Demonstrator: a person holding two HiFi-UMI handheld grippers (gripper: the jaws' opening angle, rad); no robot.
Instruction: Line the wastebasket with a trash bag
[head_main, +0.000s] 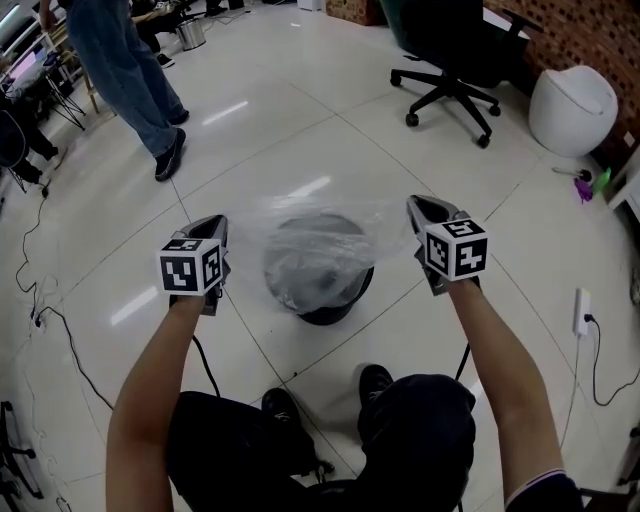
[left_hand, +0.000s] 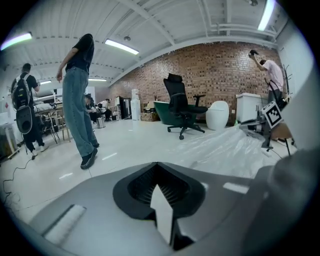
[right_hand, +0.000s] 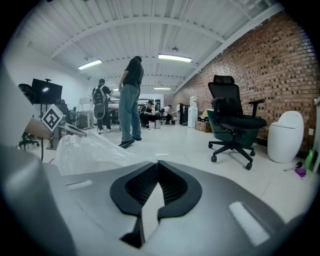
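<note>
Directly over the basket (head_main: 335, 312), a clear bag (head_main: 320, 235) is held stretched between the two grippers, so that the dark basket is seen through the film; whether the film touches the rim cannot be told. The left gripper (head_main: 211, 226) is closed with its jaws together on one edge of the bag, and a thin pale strip of film is seen pinched between them in its own view; the right gripper (head_main: 424, 208) is closed likewise on the opposite edge. Black-and-white square markers are borne on the cubes (head_main: 190, 268) behind the jaws, and no other print can be read. The basket is stood on a glossy white tiled floor (head_main: 300, 130), just ahead of the holder's shoes (head_main: 375, 380). A black office chair (head_main: 450, 70) is set well beyond it to the right, near a white rounded pod (head_main: 572, 105) and a brick wall (head_main: 590, 30). A person in jeans (head_main: 125, 70) is stood well off at the upper left. At the left, cables (head_main: 60, 335) are trailed over the floor, and a white plug (head_main: 582, 312) is laid at the right.
</note>
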